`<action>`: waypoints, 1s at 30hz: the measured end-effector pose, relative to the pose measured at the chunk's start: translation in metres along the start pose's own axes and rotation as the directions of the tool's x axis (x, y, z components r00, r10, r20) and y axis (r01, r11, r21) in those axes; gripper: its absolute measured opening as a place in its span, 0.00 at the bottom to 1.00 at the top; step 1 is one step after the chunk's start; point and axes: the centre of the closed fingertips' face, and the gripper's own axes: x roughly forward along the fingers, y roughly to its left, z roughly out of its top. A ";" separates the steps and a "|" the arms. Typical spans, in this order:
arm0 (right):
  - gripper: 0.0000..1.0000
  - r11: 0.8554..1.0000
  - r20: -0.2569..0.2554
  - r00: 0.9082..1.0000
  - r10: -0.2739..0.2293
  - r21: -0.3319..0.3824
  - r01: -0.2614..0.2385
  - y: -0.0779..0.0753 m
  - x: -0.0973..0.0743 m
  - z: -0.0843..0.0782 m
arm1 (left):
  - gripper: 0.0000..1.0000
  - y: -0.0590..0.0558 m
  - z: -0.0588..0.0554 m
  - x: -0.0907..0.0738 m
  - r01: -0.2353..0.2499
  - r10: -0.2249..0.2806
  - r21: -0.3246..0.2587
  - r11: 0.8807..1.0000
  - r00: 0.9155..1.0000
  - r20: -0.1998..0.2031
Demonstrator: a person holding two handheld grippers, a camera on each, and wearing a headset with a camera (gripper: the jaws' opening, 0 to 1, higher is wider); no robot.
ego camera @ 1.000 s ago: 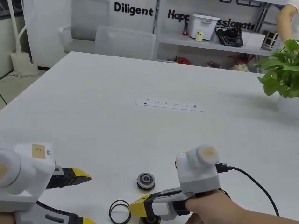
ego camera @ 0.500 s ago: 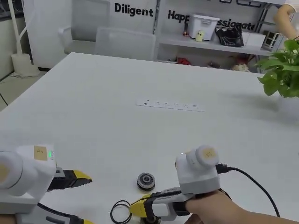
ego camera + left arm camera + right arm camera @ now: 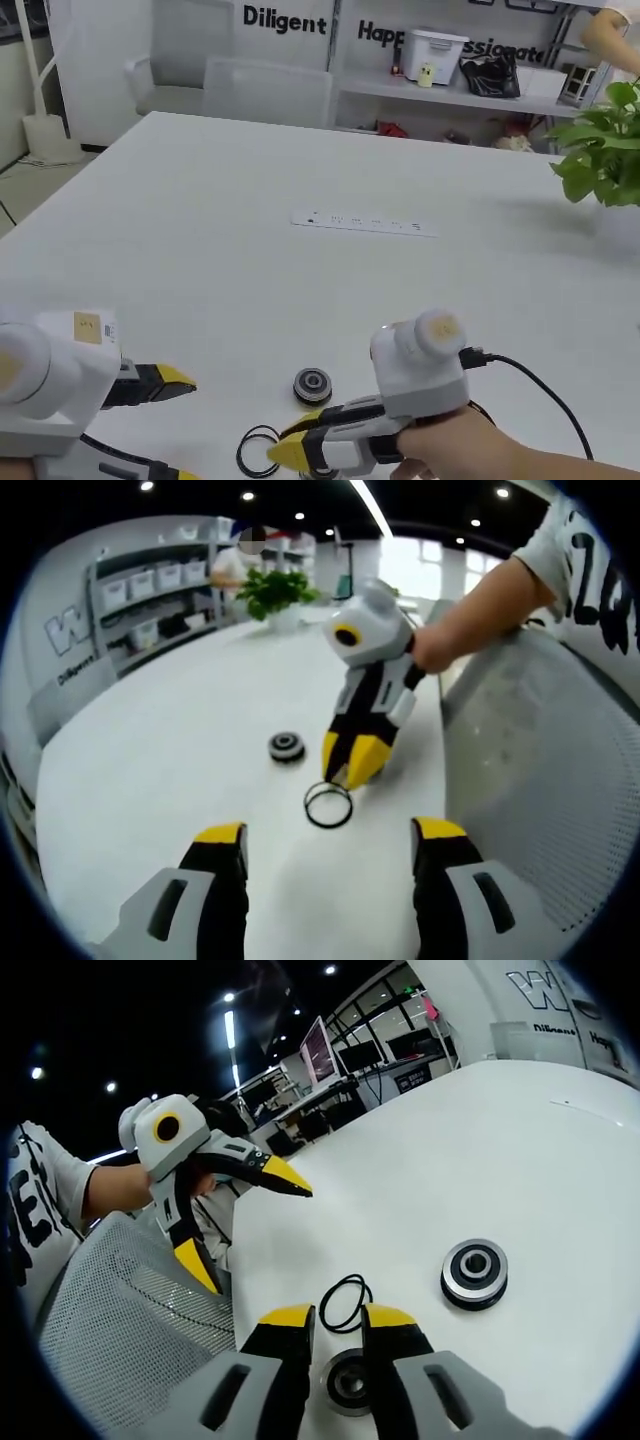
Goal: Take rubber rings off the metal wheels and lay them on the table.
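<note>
Right gripper (image 3: pixel 327 1312) has its jaws narrow astride a round black-silver metal wheel (image 3: pixel 350 1382), maybe pinning it, can't tell; left gripper (image 3: pixel 330 828) gapes wide, waiting.

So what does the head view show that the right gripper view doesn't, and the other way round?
The head view adds the leafy plant at the table's far right and the cable trailing from the right gripper. The right gripper view adds a second metal wheel down between its own jaws, and a mesh chair back. Both share the loose rubber ring, the other metal wheel, the left gripper and the white table.
</note>
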 end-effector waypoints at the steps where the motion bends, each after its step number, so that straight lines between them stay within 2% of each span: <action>1: 0.18 1.000 -0.002 1.000 0.004 -0.005 -0.004 0.001 0.000 0.000 | 0.67 0.000 0.000 0.000 0.001 -0.001 0.000 1.000 1.000 -0.001; 10: 0.24 0.996 -0.027 1.000 -0.003 -0.084 0.001 0.003 -0.001 -0.002 | 0.67 0.000 -0.001 0.002 0.008 -0.008 -0.002 1.000 1.000 -0.006; 23: 0.27 0.995 0.002 1.000 -0.028 -0.093 0.028 -0.005 -0.013 0.007 | 0.67 0.005 0.000 0.002 0.001 -0.001 -0.003 1.000 1.000 -0.007; 30: 0.28 0.994 0.024 0.999 -0.049 -0.098 0.051 -0.011 -0.023 0.012 | 0.66 0.009 0.007 0.002 -0.006 0.006 0.005 1.000 1.000 0.001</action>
